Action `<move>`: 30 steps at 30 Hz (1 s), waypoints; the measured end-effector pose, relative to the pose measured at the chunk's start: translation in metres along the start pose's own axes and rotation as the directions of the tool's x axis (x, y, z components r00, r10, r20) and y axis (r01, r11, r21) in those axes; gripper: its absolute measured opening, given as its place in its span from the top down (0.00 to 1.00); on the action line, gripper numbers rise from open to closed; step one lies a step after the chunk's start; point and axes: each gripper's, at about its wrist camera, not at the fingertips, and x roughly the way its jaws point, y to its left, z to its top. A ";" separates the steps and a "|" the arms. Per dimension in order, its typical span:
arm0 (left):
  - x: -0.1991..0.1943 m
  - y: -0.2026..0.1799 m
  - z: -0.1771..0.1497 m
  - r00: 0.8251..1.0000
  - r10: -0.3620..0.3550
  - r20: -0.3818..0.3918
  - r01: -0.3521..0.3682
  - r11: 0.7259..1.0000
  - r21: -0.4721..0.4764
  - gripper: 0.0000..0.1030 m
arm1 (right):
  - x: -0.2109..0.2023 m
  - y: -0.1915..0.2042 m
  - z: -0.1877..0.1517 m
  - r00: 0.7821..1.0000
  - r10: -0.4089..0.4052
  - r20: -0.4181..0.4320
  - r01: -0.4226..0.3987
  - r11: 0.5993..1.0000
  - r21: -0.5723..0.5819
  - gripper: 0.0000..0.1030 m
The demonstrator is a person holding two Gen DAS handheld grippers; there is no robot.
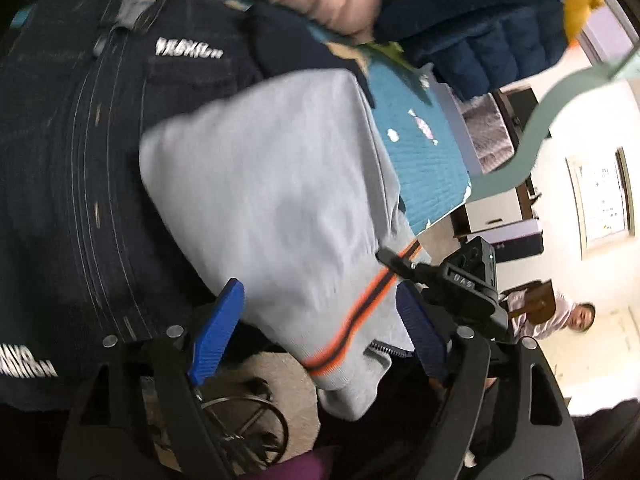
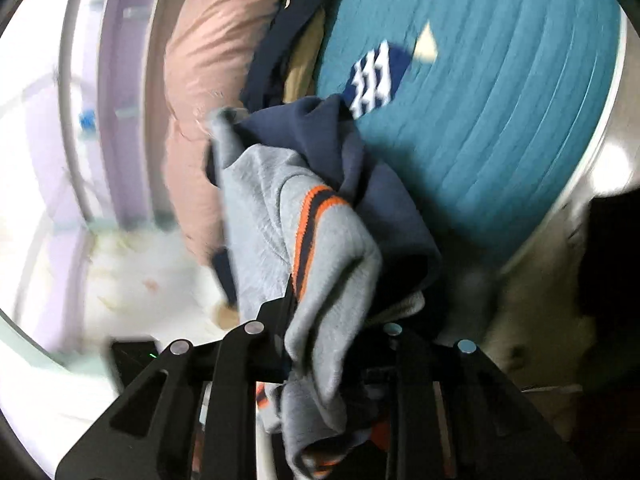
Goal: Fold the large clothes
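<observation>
A light grey garment (image 1: 272, 184) with an orange and navy stripe (image 1: 360, 312) lies over a dark navy jacket (image 1: 72, 160) with white lettering. My left gripper (image 1: 320, 320) is open, its blue fingers (image 1: 216, 328) apart on either side of the grey garment's striped edge. The right gripper's tip shows in the left wrist view (image 1: 400, 262), pinching that striped edge. In the right wrist view my right gripper (image 2: 320, 320) is shut on the grey garment (image 2: 332, 264), which bunches over its fingers with navy fabric (image 2: 320, 136) behind.
A teal quilted bedspread (image 2: 500, 128) lies under the clothes, also in the left wrist view (image 1: 420, 152). A pink padded cushion (image 2: 208, 80) sits beside it. A navy and yellow quilted item (image 1: 480, 32) lies farther back. A person (image 1: 560, 312) stands across the room.
</observation>
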 end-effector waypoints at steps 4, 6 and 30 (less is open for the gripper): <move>0.005 0.000 0.026 0.995 0.098 0.034 -0.099 0.994 0.043 0.20 | -0.018 -0.001 0.030 0.985 -0.175 -0.013 0.171 0.974 -0.150 0.80; 0.020 0.000 0.042 0.991 0.127 0.036 -0.129 0.989 0.072 0.20 | -0.028 -0.004 0.043 0.971 -0.237 0.007 0.234 0.954 -0.189 0.80; 0.129 -0.024 0.090 0.990 0.055 -0.129 -0.030 0.981 0.194 0.72 | -0.048 0.005 0.080 0.934 -0.343 0.104 0.358 0.872 -0.333 0.80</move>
